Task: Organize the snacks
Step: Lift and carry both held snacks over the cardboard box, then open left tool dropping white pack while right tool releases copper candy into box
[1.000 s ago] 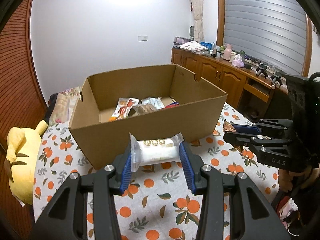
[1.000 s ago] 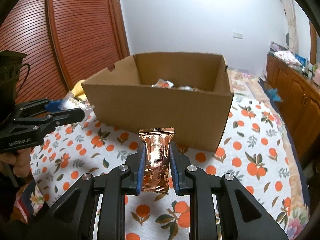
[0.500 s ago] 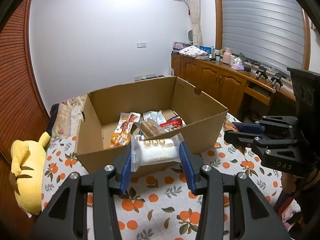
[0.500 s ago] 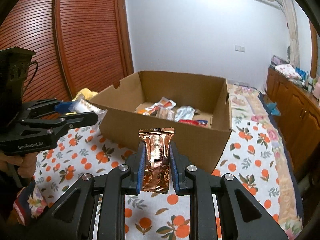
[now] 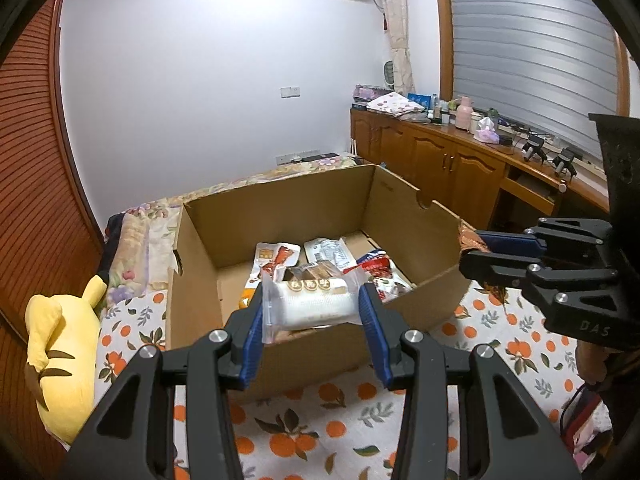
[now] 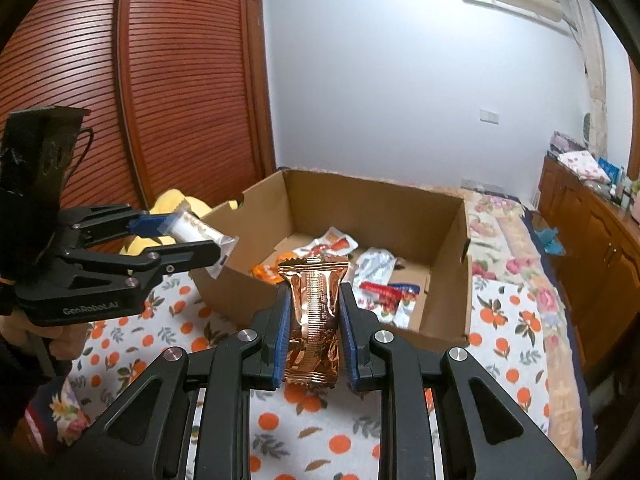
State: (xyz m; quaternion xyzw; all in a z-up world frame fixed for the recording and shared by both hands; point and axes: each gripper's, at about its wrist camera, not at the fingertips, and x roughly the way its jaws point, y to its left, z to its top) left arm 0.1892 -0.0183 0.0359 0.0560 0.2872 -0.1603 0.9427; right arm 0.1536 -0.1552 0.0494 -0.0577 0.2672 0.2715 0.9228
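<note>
Orange-printed bedding (image 5: pixel 332 432) covers the bed where an open cardboard box (image 5: pixel 320 344) sits, with a red slatted wardrobe and a yellow plush toy (image 5: pixel 64 356) to one side and a wooden cabinet run to the other. Several snack packets (image 6: pixel 380 280) already lie loose on the box floor.

The left gripper (image 5: pixel 314 312) is partly open around a white wrapped cake (image 5: pixel 312 300), its blue pads pressing on the two ends of the wrapper; the packet hangs above the near wall of the box, over the interior. The right gripper (image 6: pixel 314 316) is closed narrower on a copper foil packet (image 6: pixel 314 312), held upright by its long edges, just short of the box's near wall in its own view.

Risks, as I judge them: both wrappers are slick film pinched at the edges, so either could slide out if the hand tilts or jerks, and land on the bedding instead of in the box. The foil packet sits low between the pads and could catch on the cardboard rim if carried forward without enough height. The two grippers are close beside each other at the same side of the box; converging on one spot could knock them together. Releasing over the existing pile could leave the packets heaped rather than ordered.
</note>
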